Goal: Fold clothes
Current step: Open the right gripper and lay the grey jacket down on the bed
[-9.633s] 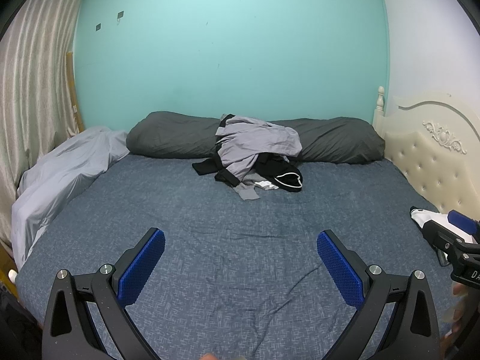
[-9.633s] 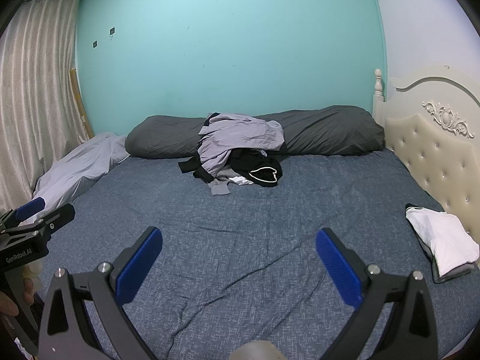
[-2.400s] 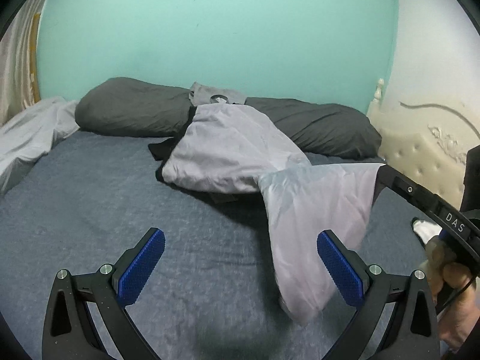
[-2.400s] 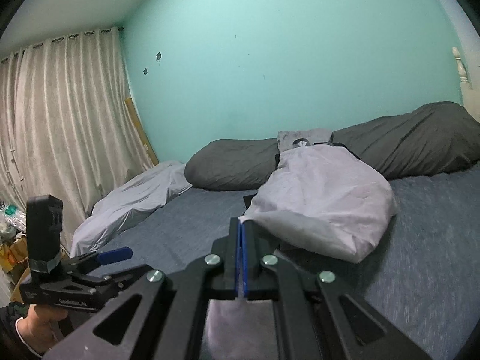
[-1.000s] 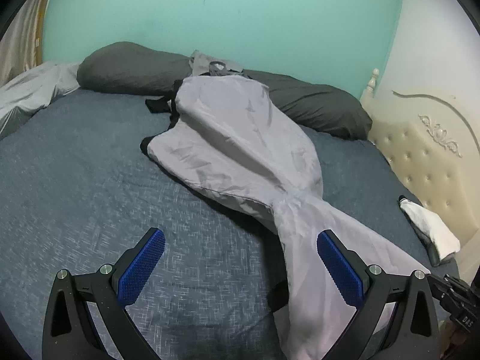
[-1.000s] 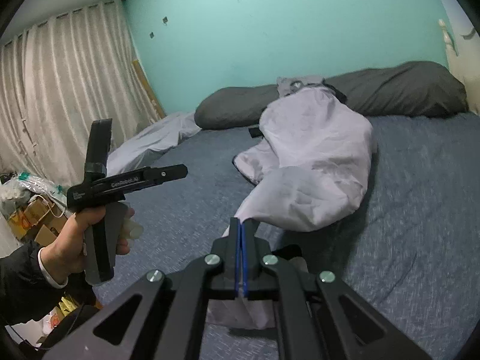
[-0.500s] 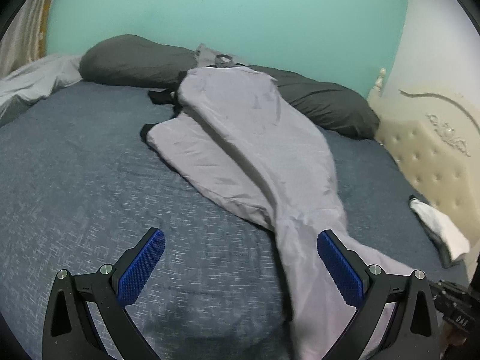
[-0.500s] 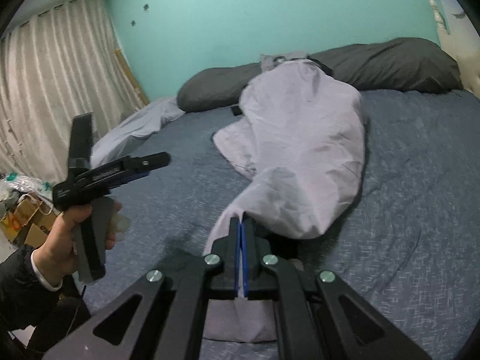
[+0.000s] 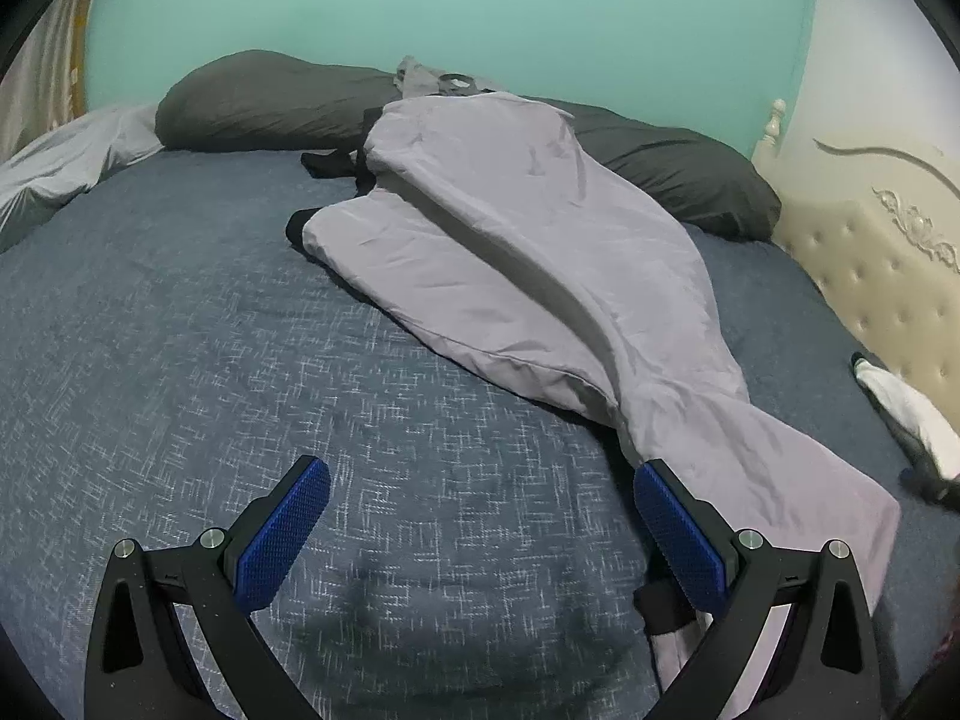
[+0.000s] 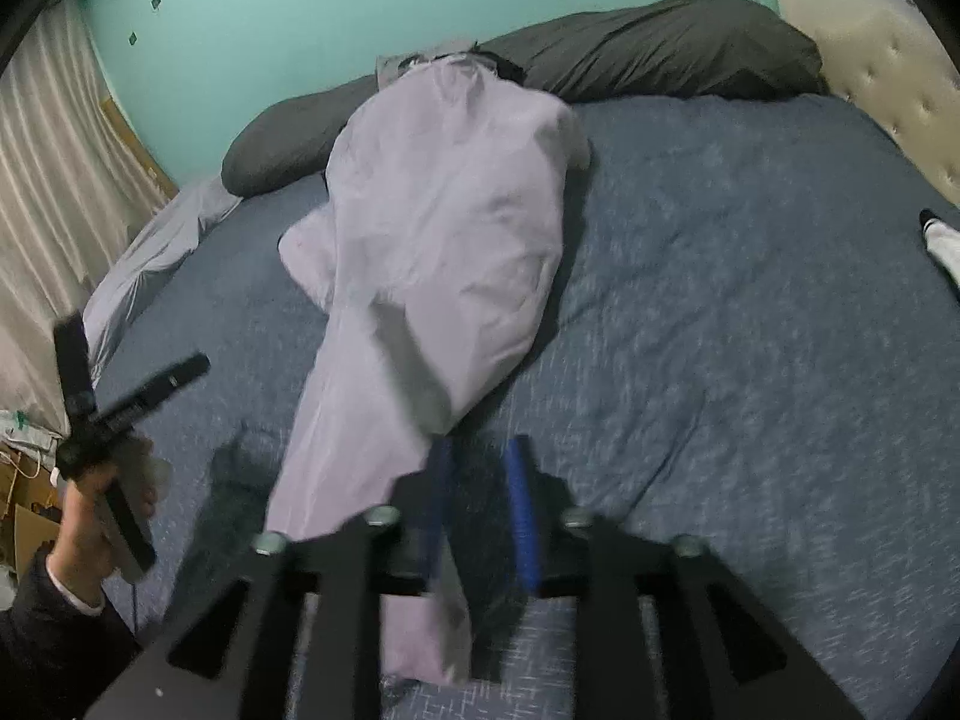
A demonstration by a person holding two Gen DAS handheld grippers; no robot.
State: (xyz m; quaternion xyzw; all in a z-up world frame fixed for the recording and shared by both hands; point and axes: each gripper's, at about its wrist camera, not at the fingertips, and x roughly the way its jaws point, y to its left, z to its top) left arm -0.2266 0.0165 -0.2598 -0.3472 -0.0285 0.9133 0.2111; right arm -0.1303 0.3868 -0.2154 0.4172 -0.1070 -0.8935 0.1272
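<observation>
The right hand-held gripper (image 10: pixel 477 507) has its blue pads a little apart with the near end of the pale grey garment (image 9: pixel 540 252) lying loose between and below them, while the left hand-held gripper (image 9: pixel 480 534) is spread wide over bare bed (image 9: pixel 180 330), gripping nothing. The garment lies unfolded in a long twisted strip from the dark pillows (image 9: pixel 264 102) to the bed's near edge, so folding remains; a white folded piece (image 9: pixel 912 414) lies by the headboard edge. Motion blur obscures the right pads, and dark clothes (image 9: pixel 330 165) lie mostly hidden under the garment
</observation>
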